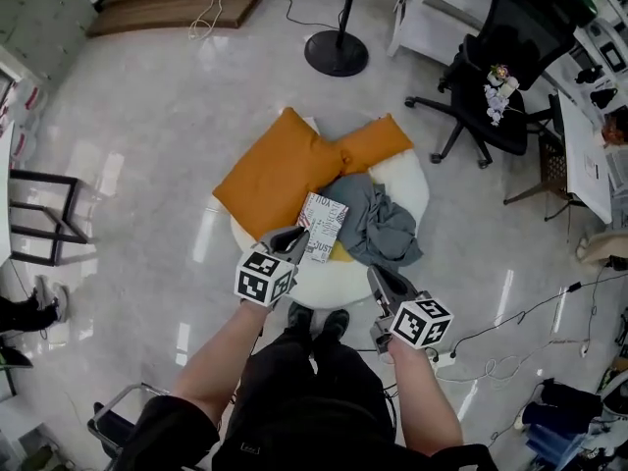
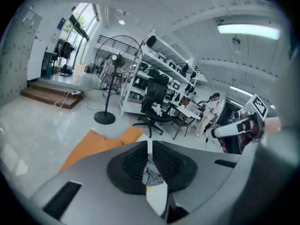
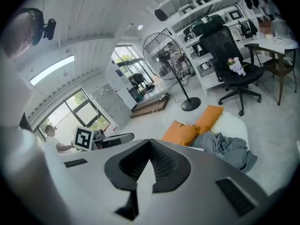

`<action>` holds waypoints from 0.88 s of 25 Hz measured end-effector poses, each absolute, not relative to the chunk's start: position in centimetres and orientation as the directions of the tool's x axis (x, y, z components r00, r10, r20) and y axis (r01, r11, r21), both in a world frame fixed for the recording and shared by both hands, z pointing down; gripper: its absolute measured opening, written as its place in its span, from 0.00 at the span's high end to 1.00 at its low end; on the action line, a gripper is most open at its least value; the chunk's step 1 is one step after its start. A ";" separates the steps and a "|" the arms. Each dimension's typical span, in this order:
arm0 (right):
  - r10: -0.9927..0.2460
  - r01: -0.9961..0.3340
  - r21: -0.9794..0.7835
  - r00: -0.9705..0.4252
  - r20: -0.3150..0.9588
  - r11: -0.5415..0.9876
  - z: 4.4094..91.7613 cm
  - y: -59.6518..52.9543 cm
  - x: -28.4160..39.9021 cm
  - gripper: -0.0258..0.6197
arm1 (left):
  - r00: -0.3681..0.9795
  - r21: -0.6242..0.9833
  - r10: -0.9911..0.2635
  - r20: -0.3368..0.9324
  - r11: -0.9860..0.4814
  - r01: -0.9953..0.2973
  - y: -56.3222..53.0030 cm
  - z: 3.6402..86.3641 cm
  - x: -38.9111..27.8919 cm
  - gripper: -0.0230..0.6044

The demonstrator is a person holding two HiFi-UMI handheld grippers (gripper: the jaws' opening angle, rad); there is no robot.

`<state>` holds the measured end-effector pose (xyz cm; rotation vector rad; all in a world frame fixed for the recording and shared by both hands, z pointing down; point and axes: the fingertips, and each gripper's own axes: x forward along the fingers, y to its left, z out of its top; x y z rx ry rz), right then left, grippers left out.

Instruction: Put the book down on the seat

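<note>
seat (image 1: 410, 180): mostly under orange cushions (image 1: 285, 170) and grey cloth (image 1: 383, 219)
book (image 1: 324, 222): near-left corner behind left gripper (image 1: 292, 240) (cover print too small)

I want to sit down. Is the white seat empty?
No: orange cushions and a gray cloth lie on the seat, and the left claw grips a book there.

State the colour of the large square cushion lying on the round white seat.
The large square fabric cushion is orange, clearest in the head view.
</note>
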<state>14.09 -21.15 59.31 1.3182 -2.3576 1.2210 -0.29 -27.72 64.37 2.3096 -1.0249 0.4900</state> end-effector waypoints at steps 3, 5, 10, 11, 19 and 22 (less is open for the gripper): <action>-0.652 -0.783 -0.554 -0.581 0.487 0.283 57.2 -19.7 14.9 0.94 | 0.629 0.287 -0.579 0.519 -0.575 -0.766 -26.5 61.4 -0.4 0.93; -0.668 -0.786 -0.547 -0.574 0.474 0.288 56.1 -18.5 15.6 0.94 | 0.627 0.227 -0.595 0.503 -0.609 -0.760 -25.3 59.2 -0.1 0.94; -0.713 -0.784 -0.548 -0.560 0.422 0.291 52.9 -14.7 17.9 0.94 | 0.706 0.192 -0.587 0.395 -0.699 -0.689 -20.4 52.4 1.8 0.95; -0.719 -0.782 -0.549 -0.560 0.412 0.294 52.3 -13.7 18.4 0.94 | 0.713 0.190 -0.586 0.386 -0.706 -0.683 -19.2 51.5 2.1 0.95; -0.757 -0.792 -0.493 -0.557 0.341 0.360 47.5 -5.5 23.8 0.94 | 0.736 0.172 -0.604 0.305 -0.725 -0.666 -11.5 43.9 6.7 0.95; -0.778 -0.800 -0.450 -0.554 0.297 0.398 45.2 -3.1 25.5 0.94 | 0.727 0.115 -0.619 0.297 -0.733 -0.671 -8.7 41.7 8.4 0.95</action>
